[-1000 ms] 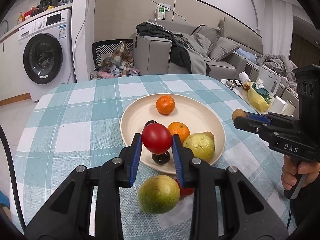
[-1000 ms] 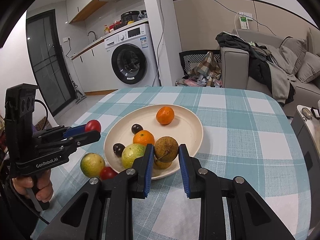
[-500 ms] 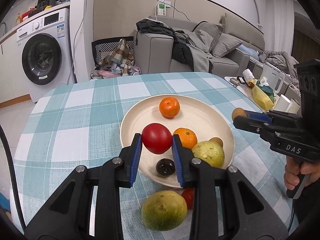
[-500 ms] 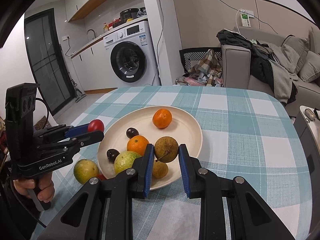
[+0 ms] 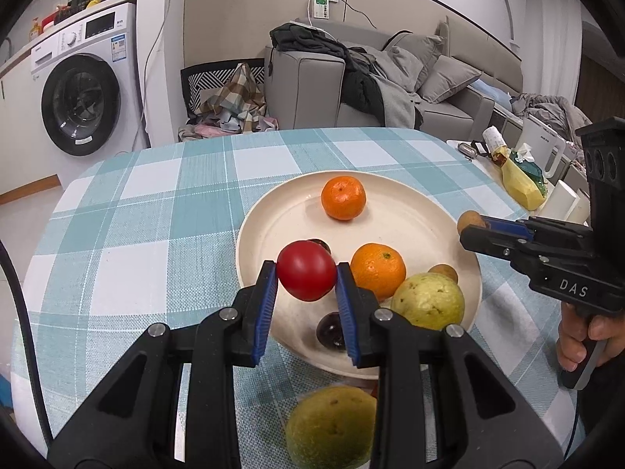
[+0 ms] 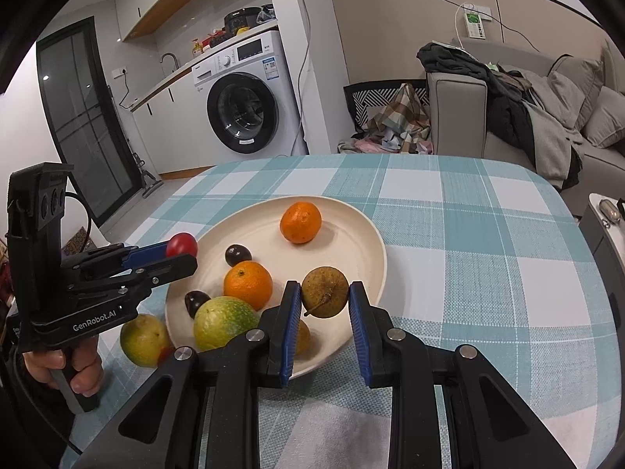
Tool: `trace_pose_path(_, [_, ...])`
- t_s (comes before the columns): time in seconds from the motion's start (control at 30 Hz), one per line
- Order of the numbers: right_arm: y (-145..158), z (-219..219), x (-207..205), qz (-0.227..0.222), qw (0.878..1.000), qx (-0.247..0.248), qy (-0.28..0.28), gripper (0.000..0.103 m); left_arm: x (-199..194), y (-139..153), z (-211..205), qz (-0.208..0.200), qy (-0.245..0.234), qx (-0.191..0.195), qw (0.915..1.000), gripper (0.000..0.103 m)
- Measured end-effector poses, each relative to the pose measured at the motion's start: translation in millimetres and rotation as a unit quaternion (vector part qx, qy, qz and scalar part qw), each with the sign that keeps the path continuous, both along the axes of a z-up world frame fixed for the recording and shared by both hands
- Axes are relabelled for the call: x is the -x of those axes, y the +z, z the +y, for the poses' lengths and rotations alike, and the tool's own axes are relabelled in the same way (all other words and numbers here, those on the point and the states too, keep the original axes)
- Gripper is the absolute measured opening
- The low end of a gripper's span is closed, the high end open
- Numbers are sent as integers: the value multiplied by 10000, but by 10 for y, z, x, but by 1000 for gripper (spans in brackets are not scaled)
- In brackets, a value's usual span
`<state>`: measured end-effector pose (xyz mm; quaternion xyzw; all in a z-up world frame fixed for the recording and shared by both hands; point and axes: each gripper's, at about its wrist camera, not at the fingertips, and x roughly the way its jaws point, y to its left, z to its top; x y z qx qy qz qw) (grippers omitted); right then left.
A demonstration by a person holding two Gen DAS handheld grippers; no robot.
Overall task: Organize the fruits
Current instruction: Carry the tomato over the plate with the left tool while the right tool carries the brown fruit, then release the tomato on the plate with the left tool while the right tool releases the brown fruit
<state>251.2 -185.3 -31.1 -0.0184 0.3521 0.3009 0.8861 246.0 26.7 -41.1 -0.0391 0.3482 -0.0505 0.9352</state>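
Black tools [image 5: 306, 289] [image 6: 325, 305], blue pads [image 5: 265, 312], silver screws, "DAS" and "GenRobot.AI" markings.

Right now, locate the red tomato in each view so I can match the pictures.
Left wrist view: the red tomato sits at centre, clamped between the left tongs, above the plate's near-left part.
Right wrist view: the tomato is small at mid-left, at the tips of the left tongs, beside the plate's left rim.
Shared landmark: the far orange.
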Motion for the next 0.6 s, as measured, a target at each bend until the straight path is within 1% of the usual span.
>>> trace_pose_path(0.27, [-92, 33, -47, 141, 9999, 99, 13, 26, -23, -55, -24, 57, -33, -92, 9999, 27])
trace_pose_path(0.6, [-118, 70, -25, 81, 9997, 240, 35, 26, -30, -98, -41, 143, -25, -195, 9997, 27])
